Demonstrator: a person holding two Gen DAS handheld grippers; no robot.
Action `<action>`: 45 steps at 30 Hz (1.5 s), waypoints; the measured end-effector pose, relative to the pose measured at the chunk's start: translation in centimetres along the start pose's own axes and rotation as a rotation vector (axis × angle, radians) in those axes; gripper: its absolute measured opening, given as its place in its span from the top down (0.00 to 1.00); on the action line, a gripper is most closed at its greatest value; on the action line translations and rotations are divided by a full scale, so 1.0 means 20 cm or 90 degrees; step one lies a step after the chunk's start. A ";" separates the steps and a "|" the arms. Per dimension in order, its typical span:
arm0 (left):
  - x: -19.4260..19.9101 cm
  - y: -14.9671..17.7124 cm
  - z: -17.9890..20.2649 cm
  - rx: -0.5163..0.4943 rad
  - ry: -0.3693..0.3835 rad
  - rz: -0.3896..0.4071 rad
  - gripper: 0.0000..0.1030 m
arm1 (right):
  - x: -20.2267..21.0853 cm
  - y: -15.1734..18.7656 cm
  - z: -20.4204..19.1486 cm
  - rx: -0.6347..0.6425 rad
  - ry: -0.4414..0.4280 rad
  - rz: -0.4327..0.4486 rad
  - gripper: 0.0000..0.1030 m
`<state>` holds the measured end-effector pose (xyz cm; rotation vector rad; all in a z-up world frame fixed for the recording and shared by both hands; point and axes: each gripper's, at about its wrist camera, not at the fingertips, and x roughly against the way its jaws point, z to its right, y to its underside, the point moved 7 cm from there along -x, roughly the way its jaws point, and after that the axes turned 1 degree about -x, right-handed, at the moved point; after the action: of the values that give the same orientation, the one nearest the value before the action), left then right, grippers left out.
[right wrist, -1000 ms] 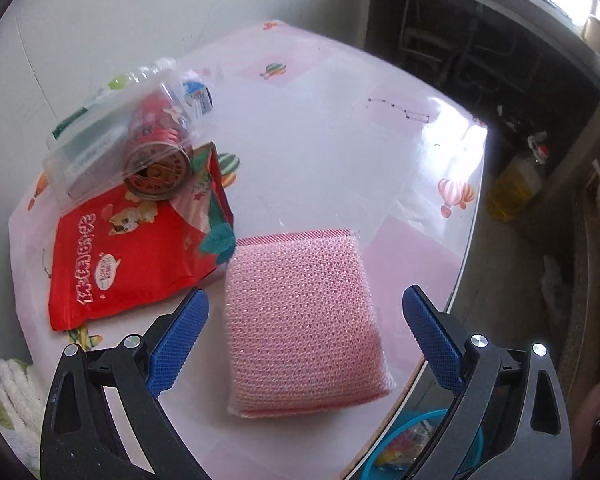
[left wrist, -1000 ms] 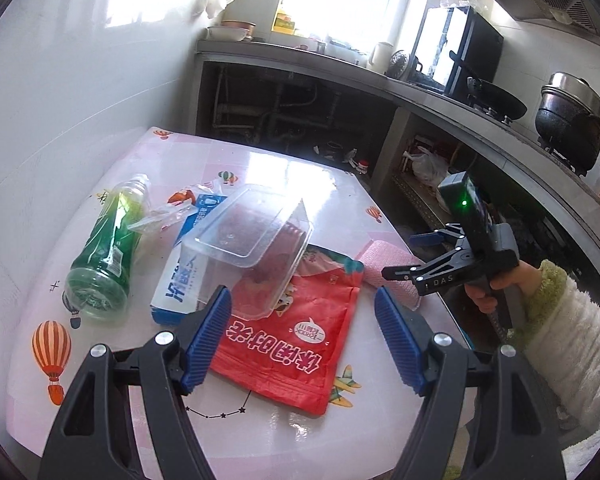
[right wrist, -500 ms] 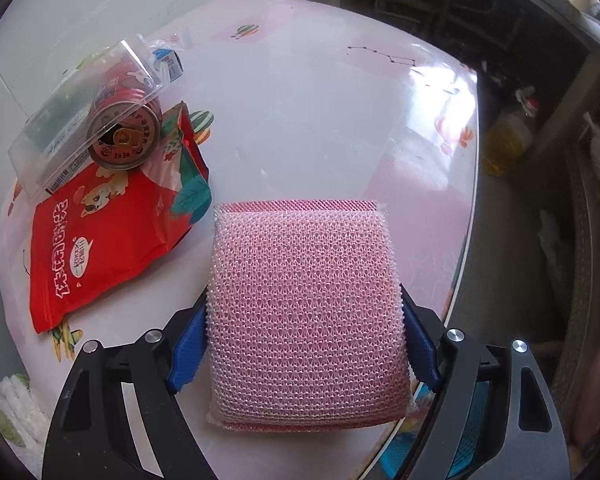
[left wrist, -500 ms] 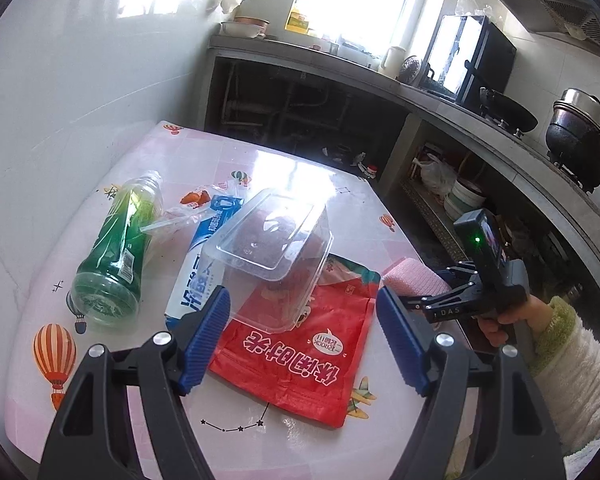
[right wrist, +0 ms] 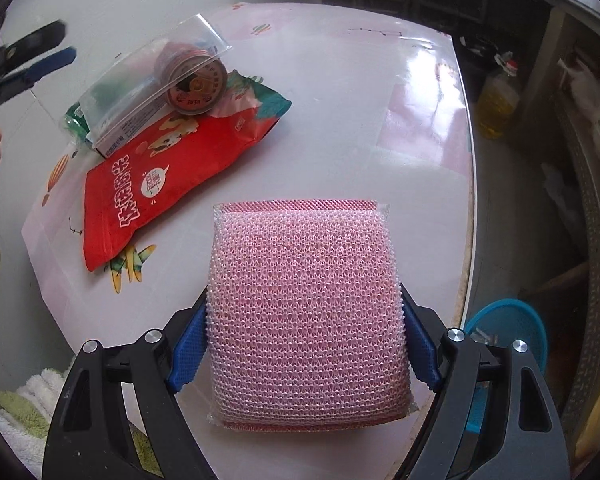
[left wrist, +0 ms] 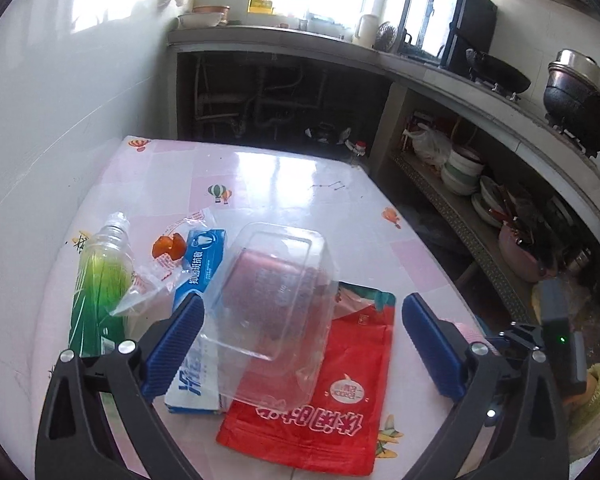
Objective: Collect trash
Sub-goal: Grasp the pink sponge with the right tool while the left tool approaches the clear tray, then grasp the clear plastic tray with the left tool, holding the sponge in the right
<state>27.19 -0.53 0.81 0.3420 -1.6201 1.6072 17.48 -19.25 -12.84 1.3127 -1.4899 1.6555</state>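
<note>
My right gripper point(right wrist: 304, 344) is shut on a pink mesh sponge point(right wrist: 304, 312) in clear wrap, held above the table's near edge. My left gripper point(left wrist: 300, 340) is open and empty, hovering over a clear plastic box point(left wrist: 276, 292) that covers a red can point(right wrist: 194, 80). Under them lies a red snack bag point(left wrist: 324, 400), also in the right wrist view point(right wrist: 152, 184). A blue-white toothpaste carton point(left wrist: 200, 264), a green bottle point(left wrist: 100, 292) and a crumpled clear wrapper point(left wrist: 156, 280) lie to the left.
The pink-patterned table point(left wrist: 284, 184) stands against a white wall. A blue bin point(right wrist: 508, 336) with scraps sits on the floor past the table's right edge. Kitchen counters with pots and shelves of dishes point(left wrist: 464, 168) run behind and to the right.
My right gripper has closed on the pink sponge and lifted it slightly. My left gripper has risen and tilted back over the plastic box, still open.
</note>
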 end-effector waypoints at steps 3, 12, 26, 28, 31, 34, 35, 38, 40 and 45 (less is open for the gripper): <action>-0.12 -0.04 -0.05 0.016 0.016 -0.049 0.06 | -0.02 -0.03 0.02 -0.002 -0.003 0.007 0.23; -0.34 -0.03 -0.09 -0.039 0.031 -0.166 0.06 | -0.01 -0.03 0.03 0.001 -0.008 0.011 0.22; -0.44 -0.01 -0.16 -0.011 0.076 -0.244 0.14 | -0.01 -0.02 0.02 0.006 -0.005 0.013 0.22; -0.43 -0.01 -0.16 -0.013 0.073 -0.241 0.15 | -0.01 -0.02 0.02 0.004 -0.005 0.014 0.22; -0.42 0.00 -0.13 -0.034 0.062 -0.238 0.15 | -0.01 -0.02 0.02 0.003 -0.003 0.015 0.22; -0.42 0.02 -0.10 -0.060 0.046 -0.237 0.15 | -0.01 -0.02 0.02 0.003 -0.003 0.015 0.22; -0.42 0.02 -0.09 -0.068 0.041 -0.237 0.15 | -0.01 -0.02 0.02 0.003 -0.003 0.016 0.22; -0.40 0.02 -0.07 -0.093 0.025 -0.229 0.16 | -0.01 -0.02 0.02 0.002 -0.003 0.017 0.22; -0.39 0.02 -0.06 -0.109 0.016 -0.220 0.16 | -0.01 -0.03 0.02 0.002 0.000 0.016 0.22; -0.37 0.01 -0.06 -0.123 0.002 -0.205 0.17 | -0.01 -0.02 0.03 0.004 0.000 0.017 0.22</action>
<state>32.14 -1.98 -4.48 0.4703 -1.6089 1.2013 18.12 -19.59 -12.81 1.3021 -1.5095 1.6775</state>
